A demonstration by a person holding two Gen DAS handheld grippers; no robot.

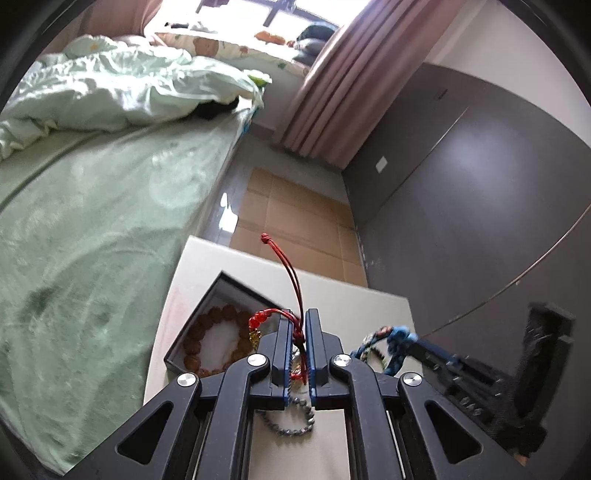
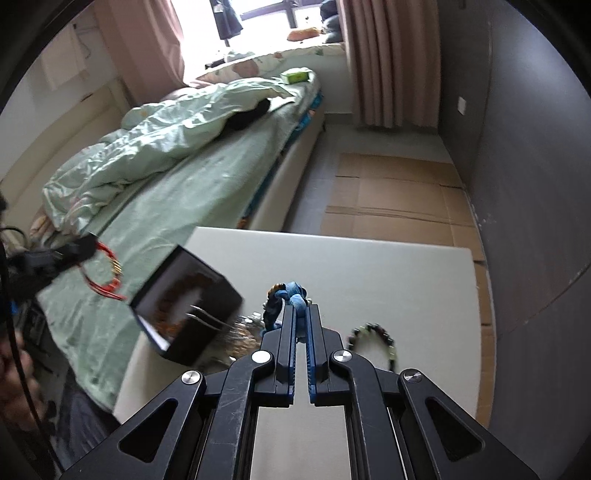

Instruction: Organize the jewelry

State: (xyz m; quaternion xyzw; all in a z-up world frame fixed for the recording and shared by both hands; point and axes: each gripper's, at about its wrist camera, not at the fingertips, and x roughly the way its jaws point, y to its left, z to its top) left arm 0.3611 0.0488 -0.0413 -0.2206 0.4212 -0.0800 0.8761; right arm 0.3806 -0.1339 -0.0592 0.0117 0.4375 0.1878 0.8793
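Both tongs [image 1: 300, 321] w/ bracelets

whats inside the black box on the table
A brown bead bracelet lies on a white liner in the black box. The left gripper and its red cord bracelet hide the box's right side.

A bed [image 2: 207, 177] covered in pale green bedding is set below a bright window [image 2: 273, 11] framed by pink curtains [image 2: 384, 62]; flattened cardboard [image 2: 399, 199] is laid along a grey wall [image 2: 524, 184].
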